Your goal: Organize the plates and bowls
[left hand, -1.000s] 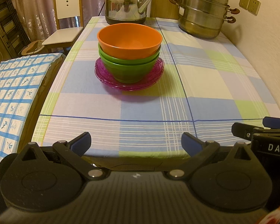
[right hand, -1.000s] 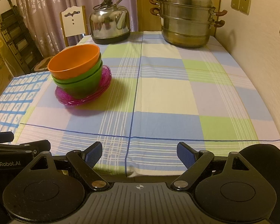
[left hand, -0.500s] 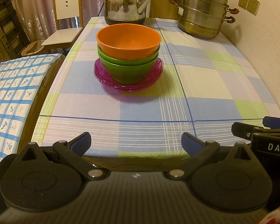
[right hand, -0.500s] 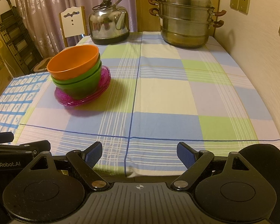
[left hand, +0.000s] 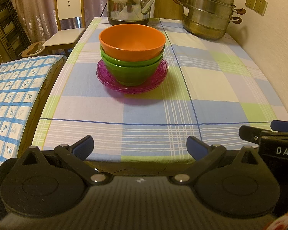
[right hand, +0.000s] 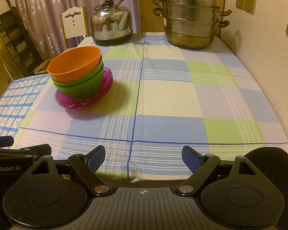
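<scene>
Both grippers wait side by side at the near bench edge, jaws spread, grasping nothing.

Left gripper [left hand: 140, 143] and right gripper [right hand: 143, 156] tilt downward; the orange bowl [left hand: 132, 39] tops green bowls [left hand: 131, 71] on purple plates [left hand: 132, 87], centre-left, well beyond them.

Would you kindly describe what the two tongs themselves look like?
Both are matte black. The left tongs and right tongs each have two angled link arms with silver pivot pins, round black discs at the base and blue ribbed pads. White lettering on the left one's side reads GenRobot.AI.
</scene>
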The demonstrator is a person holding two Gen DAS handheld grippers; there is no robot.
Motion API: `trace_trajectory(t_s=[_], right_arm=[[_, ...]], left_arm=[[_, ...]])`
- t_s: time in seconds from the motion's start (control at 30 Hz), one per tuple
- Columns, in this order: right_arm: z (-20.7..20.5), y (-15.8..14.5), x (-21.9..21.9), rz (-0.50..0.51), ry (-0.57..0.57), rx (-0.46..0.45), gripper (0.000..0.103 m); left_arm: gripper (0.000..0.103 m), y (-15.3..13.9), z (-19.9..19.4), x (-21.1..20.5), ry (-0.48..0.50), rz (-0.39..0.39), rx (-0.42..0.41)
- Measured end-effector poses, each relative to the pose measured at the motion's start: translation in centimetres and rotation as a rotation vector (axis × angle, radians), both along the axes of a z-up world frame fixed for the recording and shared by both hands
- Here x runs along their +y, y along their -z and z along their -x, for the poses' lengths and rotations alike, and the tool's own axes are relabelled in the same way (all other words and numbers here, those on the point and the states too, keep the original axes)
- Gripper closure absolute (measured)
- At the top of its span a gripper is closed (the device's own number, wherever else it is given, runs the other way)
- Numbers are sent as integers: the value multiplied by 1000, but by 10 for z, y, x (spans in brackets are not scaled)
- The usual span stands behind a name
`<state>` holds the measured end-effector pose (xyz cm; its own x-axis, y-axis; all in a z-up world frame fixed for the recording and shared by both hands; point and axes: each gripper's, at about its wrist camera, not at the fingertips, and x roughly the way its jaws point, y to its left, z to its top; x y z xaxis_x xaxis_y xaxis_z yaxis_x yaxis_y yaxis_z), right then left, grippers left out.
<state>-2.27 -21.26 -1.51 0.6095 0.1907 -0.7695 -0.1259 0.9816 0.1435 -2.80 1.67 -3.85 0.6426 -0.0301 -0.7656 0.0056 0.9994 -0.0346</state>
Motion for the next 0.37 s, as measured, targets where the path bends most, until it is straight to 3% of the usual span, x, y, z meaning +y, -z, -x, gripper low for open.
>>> trace_trajectory(t_s=[0.37], right_arm=[[0, -1, -2, -1, 6, -5, 17]], left_arm=[[1, 0, 1, 1, -4, 32, -6]])
